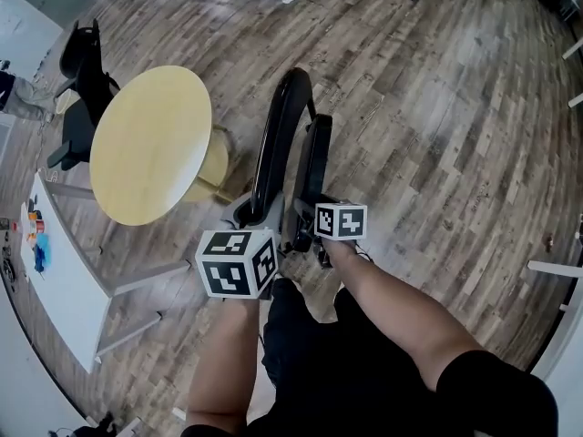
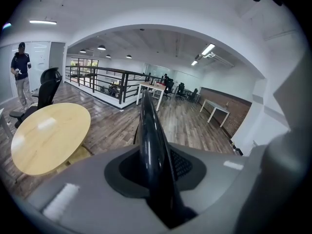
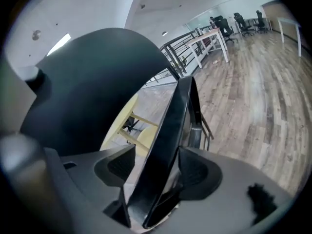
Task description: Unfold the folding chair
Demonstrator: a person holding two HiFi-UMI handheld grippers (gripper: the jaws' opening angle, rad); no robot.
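Edgewise, folding chair (image 1: 282, 126) stands just beside table (image 1: 150, 144), open floor (image 1: 437, 107) opposite.

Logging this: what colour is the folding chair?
Black; the folding chair shows best in the head view.

Bright even light from ceiling strips (image 2: 208, 49); heavy fisheye bending, dark corners; foreground soft, perhaps defocused.

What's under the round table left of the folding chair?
Pale wooden legs show past the round table at its right edge. Anything else beneath is covered by its top.
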